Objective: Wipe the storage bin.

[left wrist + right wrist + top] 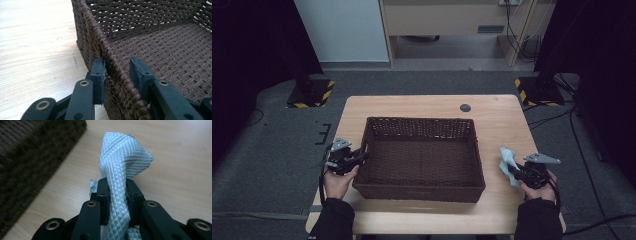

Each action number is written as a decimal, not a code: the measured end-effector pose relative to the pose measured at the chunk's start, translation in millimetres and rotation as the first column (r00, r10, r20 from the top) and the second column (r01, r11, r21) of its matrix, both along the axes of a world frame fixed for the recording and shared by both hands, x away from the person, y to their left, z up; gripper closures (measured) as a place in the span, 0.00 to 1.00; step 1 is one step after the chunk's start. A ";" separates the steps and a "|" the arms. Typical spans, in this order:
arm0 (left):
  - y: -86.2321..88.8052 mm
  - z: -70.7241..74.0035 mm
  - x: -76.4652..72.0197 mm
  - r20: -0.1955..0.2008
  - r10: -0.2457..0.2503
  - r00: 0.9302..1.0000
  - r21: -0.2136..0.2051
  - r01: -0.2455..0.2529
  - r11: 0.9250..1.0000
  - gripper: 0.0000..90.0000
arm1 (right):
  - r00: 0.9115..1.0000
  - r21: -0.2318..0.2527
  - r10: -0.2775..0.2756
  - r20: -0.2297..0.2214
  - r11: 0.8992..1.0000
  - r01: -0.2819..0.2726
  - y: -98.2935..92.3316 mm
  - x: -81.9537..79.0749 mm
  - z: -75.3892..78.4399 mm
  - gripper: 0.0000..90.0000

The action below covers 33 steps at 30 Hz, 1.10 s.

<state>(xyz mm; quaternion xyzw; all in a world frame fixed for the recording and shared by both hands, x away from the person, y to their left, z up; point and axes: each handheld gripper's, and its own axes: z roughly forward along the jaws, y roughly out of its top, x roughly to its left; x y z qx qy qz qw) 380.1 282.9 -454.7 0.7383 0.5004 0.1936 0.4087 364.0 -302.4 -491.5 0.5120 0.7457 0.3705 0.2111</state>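
Observation:
A dark brown woven basket (419,121) stands in the middle of the wooden table (497,117). My left gripper (362,157) is at its left wall. In the left gripper view the jaws (118,66) straddle the wall's braided rim (95,32): one pad lies against the outside, the other stands a gap away inside, so the gripper is open. To the right of the basket, my right gripper (510,170) is shut on a pale blue quilted cloth (508,157). In the right gripper view the cloth (125,155) rises bunched from between the pinching jaws (117,185), beside the basket's outer wall (30,157).
A small dark round disc (465,107) is set in the table near its far edge. Two stand bases with yellow-black stripes (312,94) (539,91) sit on the floor beyond the table's far corners. The basket's inside holds nothing.

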 end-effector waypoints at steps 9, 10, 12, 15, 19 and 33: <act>-5.7 1.3 -3.4 -0.001 0.001 1.000 0.021 -0.001 1.000 0.74 | 0.996 0.035 0.043 0.073 0.998 -0.045 15.7 17.8 9.9 0.85; -6.8 1.4 -3.8 -0.001 -0.001 1.000 0.023 0.001 1.000 0.74 | 0.995 0.031 0.055 0.079 0.998 -0.057 17.0 19.5 11.4 0.85; -9.2 1.5 -4.6 0.000 -0.001 1.000 0.026 0.001 1.000 0.74 | 0.994 0.041 0.052 0.100 0.998 -0.056 20.1 22.2 14.2 0.85; -12.5 1.7 -5.5 0.000 -0.004 1.000 0.029 0.004 1.000 0.74 | 0.992 0.047 0.047 0.116 0.997 -0.053 21.3 28.6 18.6 0.85; -16.2 2.2 -6.6 -0.002 -0.010 1.000 0.036 0.010 0.999 0.74 | 0.990 0.078 0.047 0.134 0.995 -0.058 21.6 39.3 23.9 0.85; -25.3 2.9 -8.9 -0.004 -0.020 1.000 0.056 0.020 0.998 0.74 | 0.970 0.153 0.074 0.230 0.982 -0.112 26.2 62.3 44.3 0.85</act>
